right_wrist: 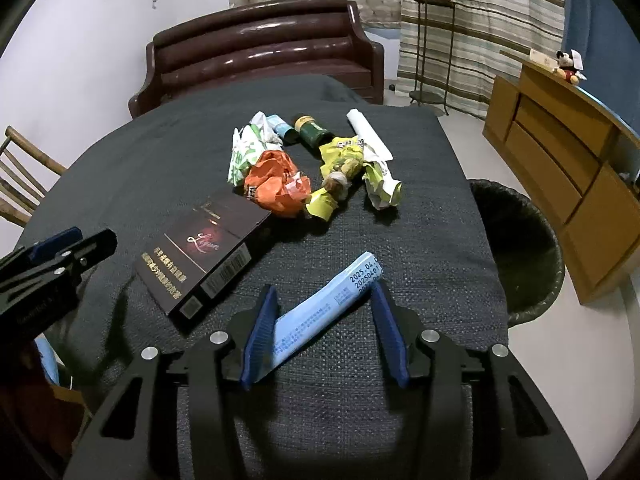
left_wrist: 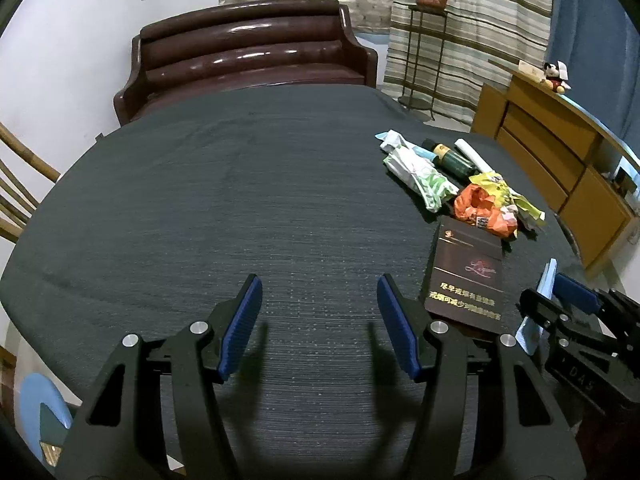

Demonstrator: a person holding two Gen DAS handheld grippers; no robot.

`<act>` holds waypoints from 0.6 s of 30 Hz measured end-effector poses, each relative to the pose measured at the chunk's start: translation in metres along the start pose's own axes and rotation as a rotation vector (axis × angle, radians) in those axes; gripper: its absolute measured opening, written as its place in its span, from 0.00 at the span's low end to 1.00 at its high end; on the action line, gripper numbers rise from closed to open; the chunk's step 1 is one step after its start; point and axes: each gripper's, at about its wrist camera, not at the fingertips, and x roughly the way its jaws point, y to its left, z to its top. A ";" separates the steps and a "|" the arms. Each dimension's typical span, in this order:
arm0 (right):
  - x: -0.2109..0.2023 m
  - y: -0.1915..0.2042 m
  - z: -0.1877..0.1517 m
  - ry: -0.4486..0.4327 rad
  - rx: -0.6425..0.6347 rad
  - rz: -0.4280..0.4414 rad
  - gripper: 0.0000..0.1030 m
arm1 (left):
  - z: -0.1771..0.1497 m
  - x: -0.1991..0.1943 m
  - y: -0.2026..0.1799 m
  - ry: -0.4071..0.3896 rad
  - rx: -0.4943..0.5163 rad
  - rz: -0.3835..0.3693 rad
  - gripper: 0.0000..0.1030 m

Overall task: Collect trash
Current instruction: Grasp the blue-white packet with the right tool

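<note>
In the right wrist view the right claw [right_wrist: 322, 320] sits low in the frame with its blue pads [right_wrist: 260, 334] clamped on a light blue packet [right_wrist: 320, 312], which runs slantwise between them, one end at the left pad and the printed end up at the right pad. The same packet [left_wrist: 538, 308] shows at the lower right of the left wrist view, held on edge in the right claw [left_wrist: 554, 298]. The left claw [left_wrist: 318, 324] fills the bottom of its own frame, its pads wide apart with nothing between them, over the dark bench [left_wrist: 240, 200]; in the right wrist view it [right_wrist: 60, 252] appears at the left edge. A dark box [right_wrist: 204, 256] lies flat on the bench just left of centre, near the right claw. Beyond it, around the middle of the frame, lies the rest of the trash: a crumpled orange wrapper [right_wrist: 276, 188] touching the box's far corner, a yellow wrapper [right_wrist: 340, 172] just right of it, a green-and-white bag [right_wrist: 244, 152] at the left, a small green bottle [right_wrist: 312, 130] on its side behind them, and a white roll [right_wrist: 368, 136] to the right. A black bin [right_wrist: 520, 248] stands on the floor at the right of the frame, beside the bench edge. A brown sofa [right_wrist: 264, 48] stands behind the bench at the top of the frame, and a wooden cabinet [right_wrist: 568, 160] runs along the right side.
</note>
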 end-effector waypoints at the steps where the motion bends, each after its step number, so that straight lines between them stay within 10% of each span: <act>1: 0.000 0.001 0.000 -0.002 -0.006 -0.002 0.47 | 0.000 0.000 -0.001 0.001 0.000 -0.002 0.57; 18: 0.004 0.001 0.005 -0.013 -0.009 0.053 0.20 | 0.003 0.010 0.006 0.018 -0.005 -0.015 0.57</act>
